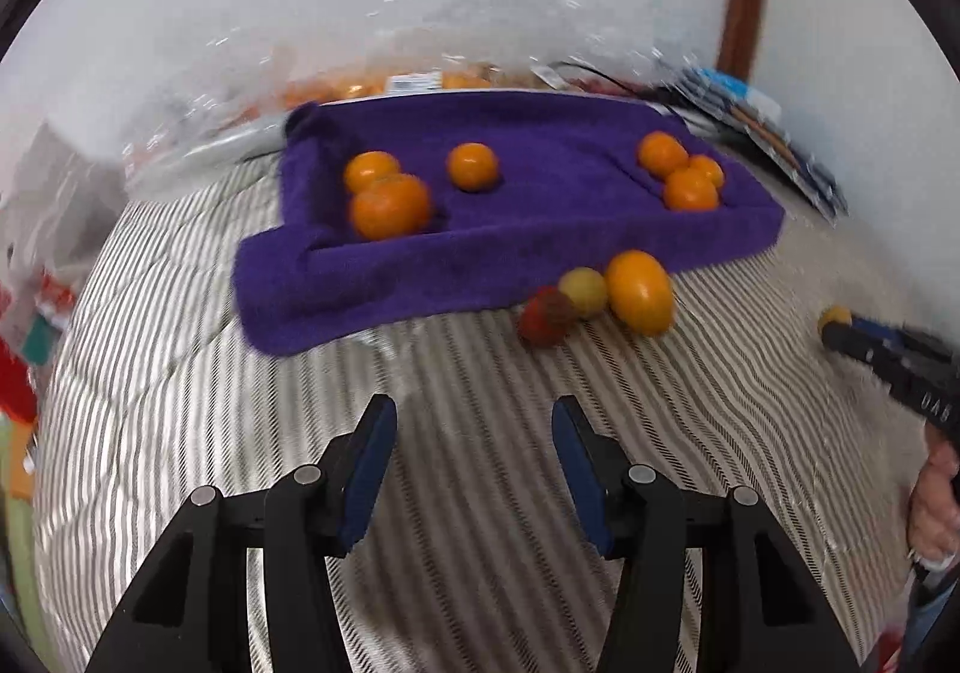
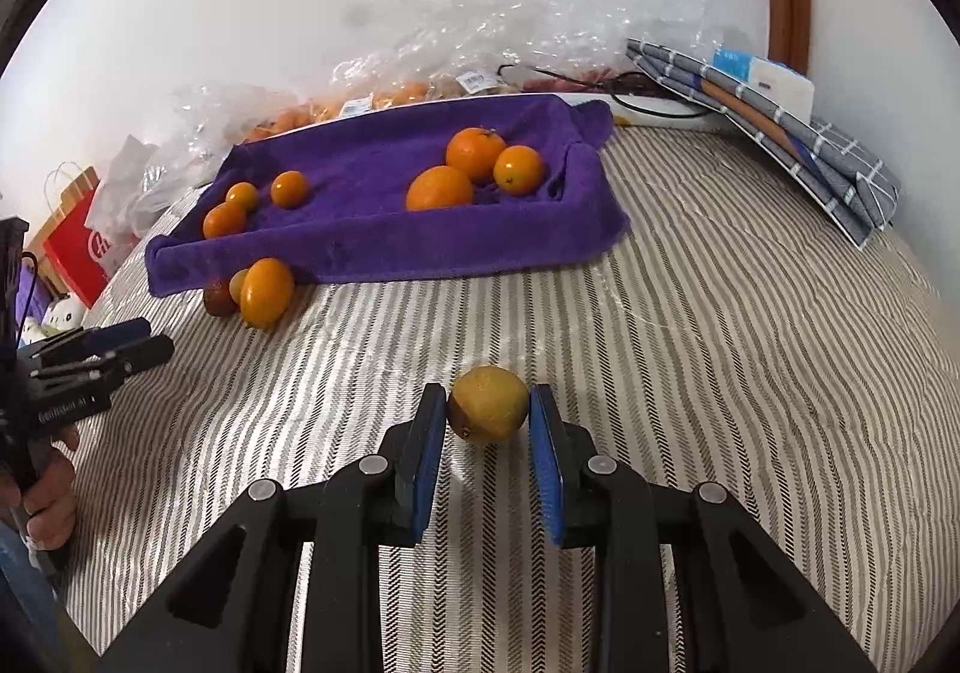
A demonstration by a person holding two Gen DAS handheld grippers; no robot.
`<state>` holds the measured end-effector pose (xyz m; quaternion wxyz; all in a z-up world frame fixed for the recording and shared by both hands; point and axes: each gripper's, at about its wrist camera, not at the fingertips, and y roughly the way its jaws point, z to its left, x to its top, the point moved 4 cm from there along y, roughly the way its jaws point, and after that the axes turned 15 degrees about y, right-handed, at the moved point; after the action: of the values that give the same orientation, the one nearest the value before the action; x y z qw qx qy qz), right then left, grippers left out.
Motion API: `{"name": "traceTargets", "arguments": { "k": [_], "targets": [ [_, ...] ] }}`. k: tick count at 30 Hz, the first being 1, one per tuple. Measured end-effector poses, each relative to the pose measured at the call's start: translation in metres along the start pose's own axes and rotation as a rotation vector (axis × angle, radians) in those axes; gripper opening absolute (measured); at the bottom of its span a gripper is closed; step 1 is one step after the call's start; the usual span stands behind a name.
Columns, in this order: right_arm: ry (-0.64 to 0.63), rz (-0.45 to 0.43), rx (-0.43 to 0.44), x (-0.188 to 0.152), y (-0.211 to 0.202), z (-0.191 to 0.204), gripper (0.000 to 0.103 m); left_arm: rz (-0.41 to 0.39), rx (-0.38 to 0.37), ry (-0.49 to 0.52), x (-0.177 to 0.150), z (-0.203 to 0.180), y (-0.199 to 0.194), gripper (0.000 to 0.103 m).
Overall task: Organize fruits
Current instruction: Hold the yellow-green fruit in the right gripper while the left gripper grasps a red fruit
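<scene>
Yellowish fruit [image 2: 489, 403] clamped in right tongs [image 2: 487, 412] across its middle: small, light, firm-looking, rolls easily. Left tongs [image 1: 474, 427] open, empty.

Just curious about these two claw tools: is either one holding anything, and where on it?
The right gripper clamps a small yellowish round fruit by its two sides. The left gripper holds nothing.
</scene>
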<state>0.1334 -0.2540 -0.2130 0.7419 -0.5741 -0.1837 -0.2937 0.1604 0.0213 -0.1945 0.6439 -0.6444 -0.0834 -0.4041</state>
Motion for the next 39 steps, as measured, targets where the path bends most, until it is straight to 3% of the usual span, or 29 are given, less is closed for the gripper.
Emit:
{"name": "traceTargets", "arguments": {
  "k": [5,8,17,21,24,33,39],
  "targets": [
    [0.029,-0.004,0.027,0.002,-0.002,-0.004,0.028,0.015,0.024,0.100,0.017,-0.015,0.012,0.052],
    [0.044,-0.006,0.049,0.002,-0.003,-0.007,0.028,0.024,0.050,0.110,0.024,-0.015,0.021,0.052],
    [0.066,0.019,0.090,0.003,0.000,-0.008,0.028,0.018,-0.002,0.157,0.036,-0.024,0.032,0.047],
    [0.077,0.026,0.105,0.003,0.001,-0.009,0.028,0.013,-0.044,0.128,0.037,-0.020,0.034,0.037],
    [0.071,0.026,0.102,0.003,0.001,-0.008,0.028,0.007,-0.069,0.109,0.036,-0.018,0.033,0.023],
    [0.059,0.001,0.087,0.002,-0.003,-0.007,0.028,-0.059,-0.120,0.015,0.032,-0.007,0.023,0.023],
    [0.058,-0.008,0.086,0.002,-0.005,-0.006,0.028,-0.113,-0.085,0.034,0.035,-0.011,0.012,0.023]
  ]
}}
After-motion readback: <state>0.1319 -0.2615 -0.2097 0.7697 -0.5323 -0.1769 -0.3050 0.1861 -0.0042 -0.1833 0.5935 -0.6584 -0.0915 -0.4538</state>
